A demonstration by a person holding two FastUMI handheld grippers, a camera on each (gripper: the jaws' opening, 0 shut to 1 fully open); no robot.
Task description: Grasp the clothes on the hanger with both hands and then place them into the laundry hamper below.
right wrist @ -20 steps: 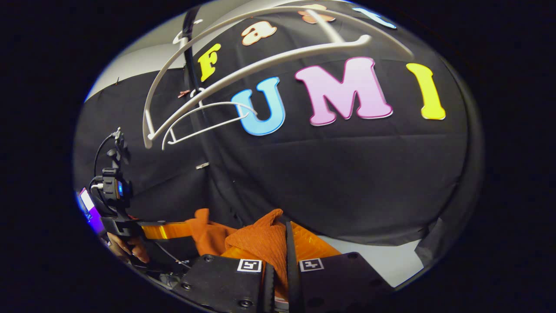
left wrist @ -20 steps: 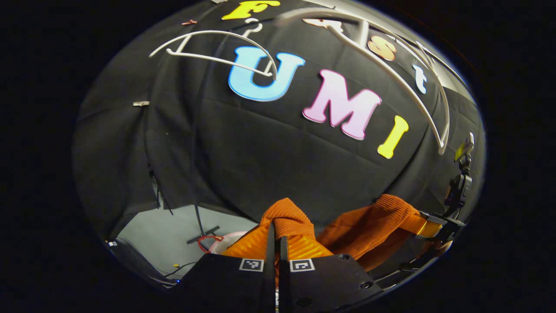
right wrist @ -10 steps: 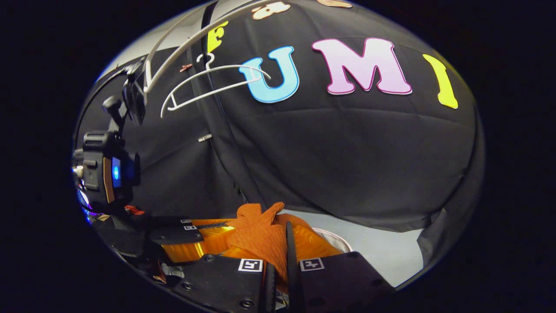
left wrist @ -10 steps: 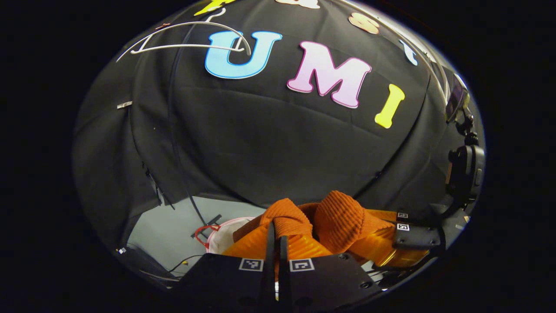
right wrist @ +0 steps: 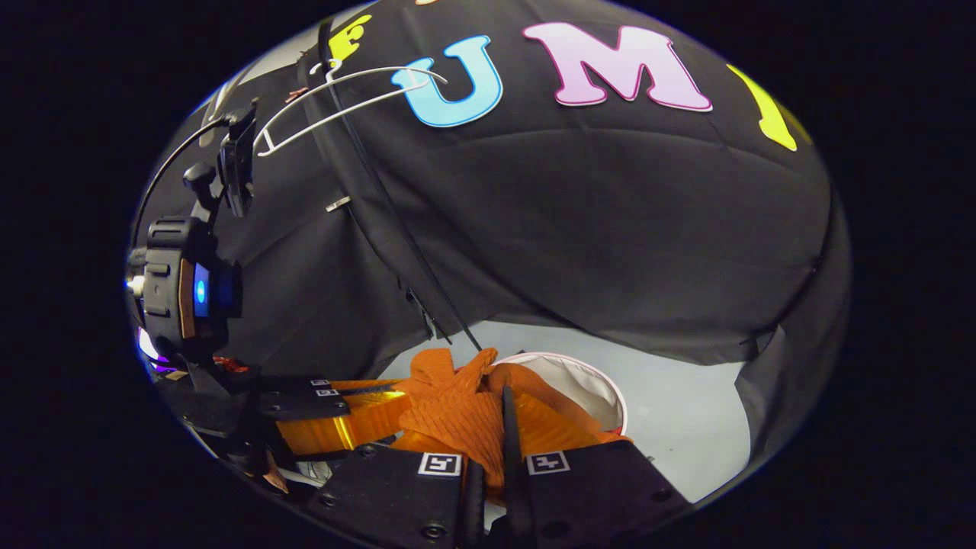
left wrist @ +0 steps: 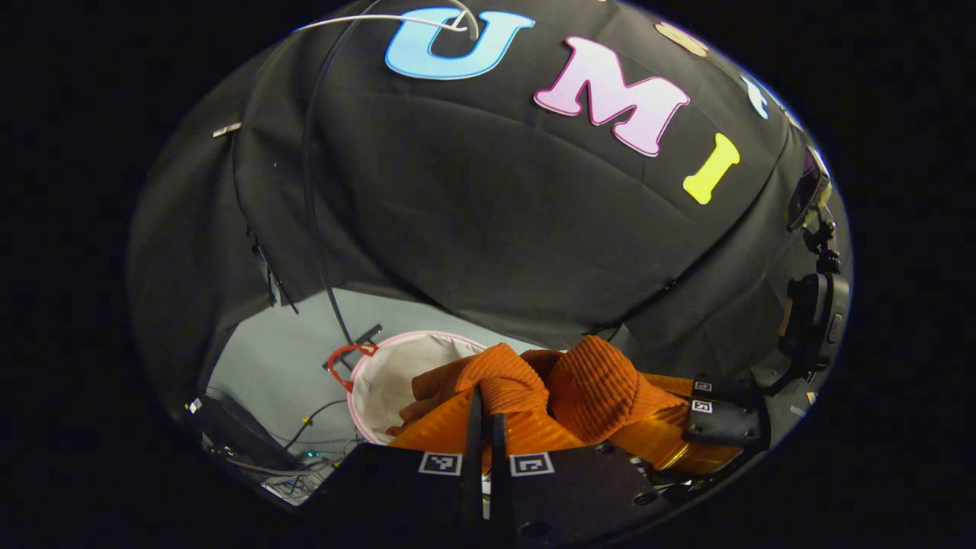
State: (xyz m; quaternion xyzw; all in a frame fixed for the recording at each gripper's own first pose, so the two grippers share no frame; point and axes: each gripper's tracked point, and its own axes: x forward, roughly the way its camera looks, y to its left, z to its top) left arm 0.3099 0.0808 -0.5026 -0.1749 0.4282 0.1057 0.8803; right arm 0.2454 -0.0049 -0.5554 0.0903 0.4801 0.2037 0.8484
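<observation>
Clothes (left wrist: 579, 374), an orange ribbed garment, hang bunched between the left gripper (left wrist: 482, 427) and right gripper (right wrist: 488, 435), each clenched on a fold, so the bundle stays gathered just above the laundry hamper's (left wrist: 358, 358) rim for dropping inside.

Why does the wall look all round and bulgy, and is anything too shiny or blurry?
In the left gripper view the fisheye lens bends the wall into a dome, and the orange clothes look sharp, every rib showing. In the right gripper view the white hanger curves the same way, a small blue light glows brightly on the other gripper's body, and the white hamper is evenly lit.
</observation>
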